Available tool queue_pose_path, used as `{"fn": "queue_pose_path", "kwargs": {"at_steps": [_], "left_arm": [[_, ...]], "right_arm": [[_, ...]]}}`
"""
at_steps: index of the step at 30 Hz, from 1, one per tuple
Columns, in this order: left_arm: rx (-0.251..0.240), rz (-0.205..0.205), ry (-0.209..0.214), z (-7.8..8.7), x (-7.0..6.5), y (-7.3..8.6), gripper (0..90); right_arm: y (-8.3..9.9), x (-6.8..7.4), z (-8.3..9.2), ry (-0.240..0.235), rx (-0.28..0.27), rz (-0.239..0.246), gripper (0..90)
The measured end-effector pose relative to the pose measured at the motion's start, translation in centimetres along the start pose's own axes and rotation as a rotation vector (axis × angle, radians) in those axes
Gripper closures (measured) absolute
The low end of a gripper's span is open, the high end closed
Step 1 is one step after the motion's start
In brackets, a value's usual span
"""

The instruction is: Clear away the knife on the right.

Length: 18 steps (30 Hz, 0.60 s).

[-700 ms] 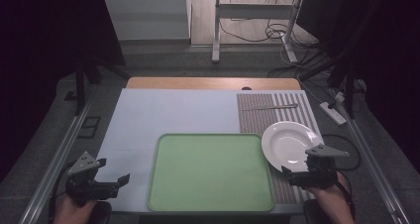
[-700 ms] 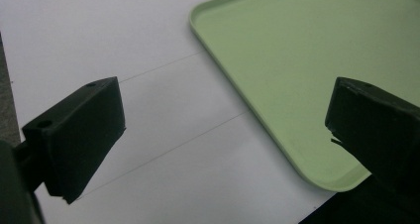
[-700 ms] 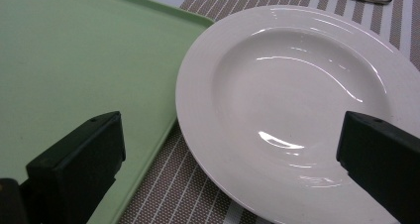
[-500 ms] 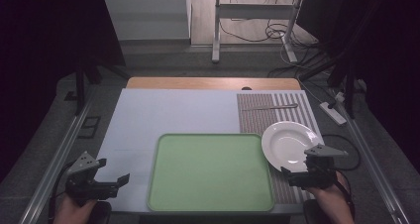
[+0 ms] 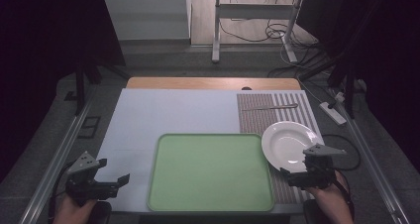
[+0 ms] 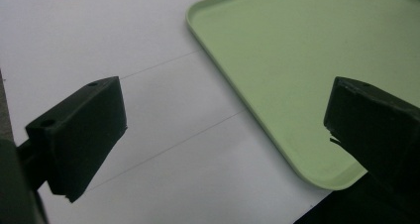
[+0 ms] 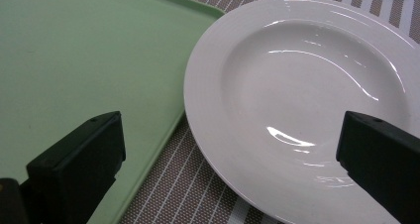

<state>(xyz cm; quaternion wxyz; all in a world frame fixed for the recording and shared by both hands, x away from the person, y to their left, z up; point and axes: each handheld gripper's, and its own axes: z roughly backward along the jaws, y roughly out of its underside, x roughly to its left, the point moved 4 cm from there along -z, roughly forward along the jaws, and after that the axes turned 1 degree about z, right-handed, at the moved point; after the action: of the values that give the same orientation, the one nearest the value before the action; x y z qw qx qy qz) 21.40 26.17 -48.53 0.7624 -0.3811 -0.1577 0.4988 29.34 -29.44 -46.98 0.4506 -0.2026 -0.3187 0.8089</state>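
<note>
Dim floor and black drapes ring a pale surface point(image 5: 168, 115) that carries everything, and nearest the person, at 7 o'clock in the high view, the left tool point(image 5: 113, 182) hovers low over the bare white sheet with its jaws spread wide and nothing between them, just beside the green tray's point(image 5: 210, 172) near-left corner. At 5 o'clock the right tool point(image 5: 292, 177) hangs above the striped mat point(image 5: 257, 119), its jaws likewise wide apart and empty, aimed at the near rim of the white plate point(image 5: 287, 143); the right gripper view shows that plate lying flat on the mat, its edge just beside the tray's right rim, perhaps overlapping it slightly. The step in hand looks like the approach to the plate, not yet a grasp, and I judge the next move calls for lowering the right tool so one jaw slips under the rim and the other over it, since a shallow glazed lip may slide. Farther off, at 1 o'clock, a table knife point(image 5: 271, 106) lies across the mat's far end. No brand, label or writing is readable anywhere
</note>
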Motion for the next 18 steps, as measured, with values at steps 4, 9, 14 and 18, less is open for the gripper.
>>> {"fn": "queue_pose_path", "kwargs": {"at_steps": [4,9,14,18], "left_arm": [[0.000,-0.001,0.000,-0.02,-0.01,0.00,3.0],[0.002,0.001,0.002,-0.03,0.02,0.00,3.0],[0.004,0.002,0.002,-0.04,0.03,-0.01,3.0],[0.005,0.002,0.001,-0.04,0.03,0.00,3.0]], "right_arm": [[0.00,0.04,-0.08,-0.006,0.009,0.001,0.0],[-0.02,-0.06,-0.19,-0.022,0.021,-0.009,0.6],[-0.07,0.19,-0.38,-0.034,0.036,0.024,0.6],[-0.40,0.54,-0.74,-0.036,0.034,0.035,0.6]]}}
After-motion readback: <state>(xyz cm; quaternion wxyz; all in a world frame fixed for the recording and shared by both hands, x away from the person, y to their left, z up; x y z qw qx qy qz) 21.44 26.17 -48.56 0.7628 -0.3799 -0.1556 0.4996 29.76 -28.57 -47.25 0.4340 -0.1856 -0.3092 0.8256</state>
